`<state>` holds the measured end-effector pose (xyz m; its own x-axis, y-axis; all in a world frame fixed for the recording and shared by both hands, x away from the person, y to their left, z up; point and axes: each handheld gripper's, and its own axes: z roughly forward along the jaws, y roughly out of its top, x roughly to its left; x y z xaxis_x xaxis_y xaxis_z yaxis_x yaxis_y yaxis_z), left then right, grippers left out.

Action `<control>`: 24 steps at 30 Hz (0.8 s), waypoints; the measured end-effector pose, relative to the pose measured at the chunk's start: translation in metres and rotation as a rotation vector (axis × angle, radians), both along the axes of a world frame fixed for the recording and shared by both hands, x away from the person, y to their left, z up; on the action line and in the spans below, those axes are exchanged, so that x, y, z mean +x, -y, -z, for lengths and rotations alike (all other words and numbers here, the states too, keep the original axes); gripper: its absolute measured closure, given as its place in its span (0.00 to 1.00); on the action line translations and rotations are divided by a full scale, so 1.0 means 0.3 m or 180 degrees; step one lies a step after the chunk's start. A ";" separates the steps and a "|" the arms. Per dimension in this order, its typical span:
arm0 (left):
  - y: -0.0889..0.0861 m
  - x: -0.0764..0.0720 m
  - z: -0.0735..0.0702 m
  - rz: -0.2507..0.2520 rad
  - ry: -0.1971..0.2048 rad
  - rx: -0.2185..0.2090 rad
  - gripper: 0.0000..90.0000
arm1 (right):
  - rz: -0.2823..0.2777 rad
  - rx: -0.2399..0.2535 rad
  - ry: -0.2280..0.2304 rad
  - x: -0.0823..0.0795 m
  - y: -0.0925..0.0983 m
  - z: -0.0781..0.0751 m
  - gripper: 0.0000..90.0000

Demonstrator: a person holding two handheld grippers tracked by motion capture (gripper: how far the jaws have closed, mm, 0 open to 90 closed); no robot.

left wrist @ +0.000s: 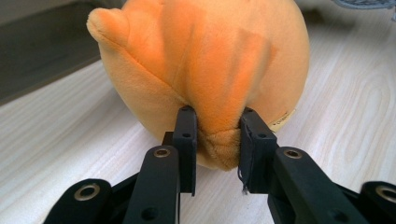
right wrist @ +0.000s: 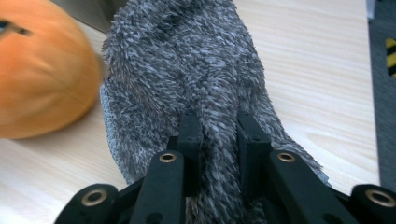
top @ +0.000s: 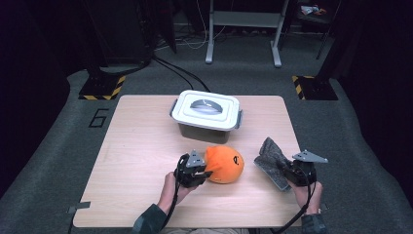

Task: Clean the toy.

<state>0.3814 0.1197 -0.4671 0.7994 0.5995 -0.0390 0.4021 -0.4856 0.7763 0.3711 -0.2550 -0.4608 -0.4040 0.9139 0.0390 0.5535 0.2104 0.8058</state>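
Orange plush ball (top: 225, 165) (smooth, round); shaggy grey slipper (top: 272, 161)

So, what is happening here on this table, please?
A person sits at a wooden table with a gripper in each hand. The left gripper is shut on a fold of the orange plush toy, which rests on the table. The right gripper is shut on a grey fuzzy slipper, whose far end tilts up off the table. Behind them stands a grey box with a white lid, closed and untouched.
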 end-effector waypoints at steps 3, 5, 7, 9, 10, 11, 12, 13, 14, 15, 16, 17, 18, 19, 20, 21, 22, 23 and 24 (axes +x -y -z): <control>0.006 0.000 -0.006 -0.0001 -0.0008 -0.0010 0.80 | -0.0086 0.0076 0.0037 -0.013 -0.022 -0.028 0.83; 0.008 0.004 -0.010 0.0012 0.0023 0.0010 0.81 | -0.0154 0.0102 0.0100 -0.019 -0.041 -0.045 0.83; 0.012 0.006 -0.012 0.0015 0.0020 -0.0004 0.81 | -0.0234 0.0103 0.0133 -0.023 -0.065 -0.060 0.83; 0.014 0.006 -0.016 0.0025 0.0028 0.0016 0.81 | -0.0334 0.0091 0.0144 -0.026 -0.091 -0.074 0.83; 0.016 0.006 -0.016 0.0020 0.0033 -0.0003 0.81 | -0.0365 0.0077 0.0168 -0.025 -0.104 -0.078 0.83; 0.017 0.006 -0.017 0.0031 0.0041 -0.0001 0.81 | -0.0403 0.0077 0.0172 -0.025 -0.117 -0.083 0.83; 0.019 0.005 -0.017 0.0030 0.0037 0.0000 0.81 | -0.0431 0.0072 0.0180 -0.025 -0.130 -0.087 0.83; 0.020 0.006 -0.018 0.0025 0.0040 0.0008 0.81 | -0.0486 0.0068 0.0183 -0.023 -0.143 -0.090 0.83; 0.021 0.006 -0.018 0.0027 0.0046 -0.0006 0.81 | -0.0525 0.0091 0.0185 -0.023 -0.154 -0.095 0.83; 0.021 0.007 -0.018 0.0042 0.0044 -0.0004 0.81 | -0.0564 0.0079 0.0186 -0.021 -0.165 -0.099 0.83; 0.022 0.009 -0.020 0.0056 0.0064 0.0020 0.81 | -0.0598 0.0080 0.0198 -0.019 -0.177 -0.102 0.83; 0.023 0.009 -0.020 0.0064 0.0061 0.0024 0.81 | -0.0644 0.0105 0.0185 -0.019 -0.188 -0.108 0.83; 0.025 0.009 -0.020 0.0066 0.0060 0.0019 0.81 | -0.0667 0.0121 0.0192 -0.017 -0.196 -0.111 0.83; 0.027 0.010 -0.020 0.0069 0.0071 0.0026 0.81 | -0.0690 0.0121 0.0206 -0.014 -0.207 -0.113 0.83; 0.028 0.010 -0.021 0.0079 0.0059 0.0031 0.81 | -0.0736 0.0114 0.0202 -0.012 -0.218 -0.118 0.83; 0.031 0.010 -0.020 0.0079 0.0079 0.0024 0.81 | -0.0767 0.0114 0.0206 -0.009 -0.227 -0.118 0.83; 0.033 0.011 -0.022 0.0103 0.0074 0.0054 0.81 | -0.0783 0.0101 0.0212 -0.004 -0.240 -0.118 0.83; 0.037 0.011 -0.023 0.0096 0.0082 0.0042 0.81 | -0.0810 0.0094 0.0214 0.001 -0.258 -0.116 0.83; 0.038 0.012 -0.024 0.0102 0.0081 0.0051 0.81 | -0.0860 0.0072 0.0214 0.007 -0.270 -0.115 0.83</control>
<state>0.3851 0.1083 -0.4599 0.8188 0.5739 -0.0091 0.3663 -0.5103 0.7781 0.3734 -0.1740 -0.4264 -0.6352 0.7720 0.0229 0.4249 0.3246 0.8450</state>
